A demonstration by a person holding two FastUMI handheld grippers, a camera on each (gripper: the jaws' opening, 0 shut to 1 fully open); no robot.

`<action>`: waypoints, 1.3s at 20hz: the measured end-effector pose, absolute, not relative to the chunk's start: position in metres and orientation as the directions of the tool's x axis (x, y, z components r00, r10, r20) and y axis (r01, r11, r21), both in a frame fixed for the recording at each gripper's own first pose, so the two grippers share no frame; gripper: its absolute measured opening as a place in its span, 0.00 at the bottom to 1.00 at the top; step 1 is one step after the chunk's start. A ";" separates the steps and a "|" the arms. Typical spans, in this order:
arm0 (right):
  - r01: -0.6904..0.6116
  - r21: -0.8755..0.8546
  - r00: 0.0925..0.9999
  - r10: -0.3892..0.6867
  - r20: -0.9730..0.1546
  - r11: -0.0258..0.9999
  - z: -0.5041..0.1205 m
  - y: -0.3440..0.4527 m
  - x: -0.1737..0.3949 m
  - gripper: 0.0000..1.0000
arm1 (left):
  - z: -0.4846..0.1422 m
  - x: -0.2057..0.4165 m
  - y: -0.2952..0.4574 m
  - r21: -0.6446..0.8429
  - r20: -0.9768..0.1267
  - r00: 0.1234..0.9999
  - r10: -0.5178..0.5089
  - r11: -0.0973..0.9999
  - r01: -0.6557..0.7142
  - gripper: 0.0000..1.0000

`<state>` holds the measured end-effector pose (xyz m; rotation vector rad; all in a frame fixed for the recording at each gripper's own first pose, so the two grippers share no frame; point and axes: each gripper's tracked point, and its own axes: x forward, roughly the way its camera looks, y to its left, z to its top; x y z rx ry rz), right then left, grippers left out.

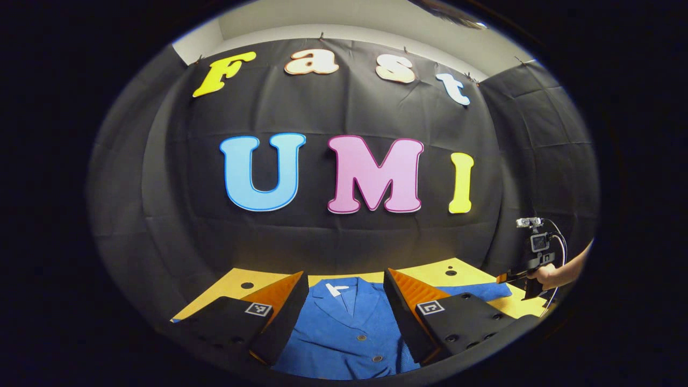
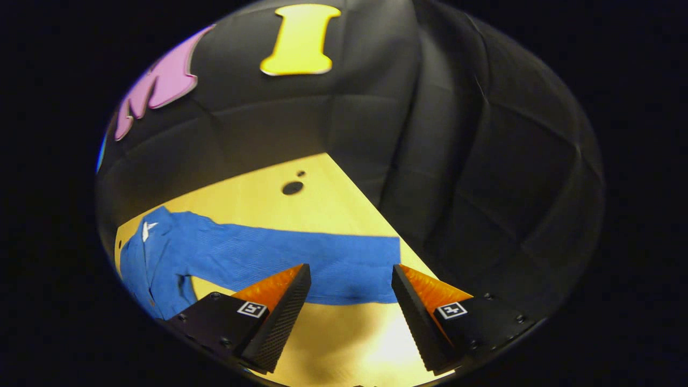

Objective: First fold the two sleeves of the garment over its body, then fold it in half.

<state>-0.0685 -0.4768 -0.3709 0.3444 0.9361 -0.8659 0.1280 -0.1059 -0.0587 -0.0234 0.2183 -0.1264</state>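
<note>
The garment (image 1: 349, 333) lies flat on the yellow table (image 2: 258, 201), sleeve (image 2: 301, 260) stretched toward three o'clock. Left gripper (image 1: 344, 306) hovers spread over the collar; right gripper (image 2: 349, 301), fingers apart, lines up above the cuff, likely to pinch it.

The left tool (image 1: 345, 309) covers both flanks of the blue jacket (image 1: 349, 333) in the left gripper view, and the hem runs off the bottom edge. Far right there, the person's hand (image 1: 545, 277) holds the other tool, too small to judge its jaws. In the right gripper view, the jacket's body is cut off at the left edge.
</note>
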 end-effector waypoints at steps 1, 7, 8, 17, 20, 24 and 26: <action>0.792 -0.097 0.263 -0.480 -0.837 0.603 -0.384 -0.483 -0.072 0.98 | -0.062 0.129 -0.111 -0.038 -0.228 0.965 -0.127 0.992 0.121 0.80; 0.777 -0.146 0.149 -0.403 -0.903 0.613 -0.436 -0.482 -0.075 0.98 | -0.067 0.135 -0.143 -0.031 -0.275 0.952 -0.135 0.991 0.131 0.80; 0.776 -0.131 0.156 -0.389 -0.908 0.617 -0.432 -0.484 -0.074 0.98 | -0.065 0.135 -0.147 -0.029 -0.275 0.953 -0.131 0.991 0.128 0.80; 0.751 -0.057 0.237 -0.350 -0.906 0.658 -0.423 -0.478 -0.061 0.30 | -0.043 0.136 -0.167 -0.047 -0.208 0.966 -0.151 0.988 0.145 0.80; 0.710 0.029 0.312 -0.277 -0.909 0.704 -0.423 -0.457 -0.040 0.06 | -0.047 0.127 -0.158 -0.066 -0.215 0.968 -0.131 0.991 0.119 0.80; 0.591 0.059 0.412 -0.239 -0.879 0.804 -0.396 -0.418 -0.006 0.05 | -0.055 0.111 -0.139 -0.096 -0.239 0.967 -0.092 0.993 0.071 0.80; 0.517 0.099 0.480 -0.193 -0.856 0.850 -0.370 -0.382 0.025 0.05 | -0.058 0.103 -0.124 -0.100 -0.240 0.968 -0.066 0.994 0.043 0.80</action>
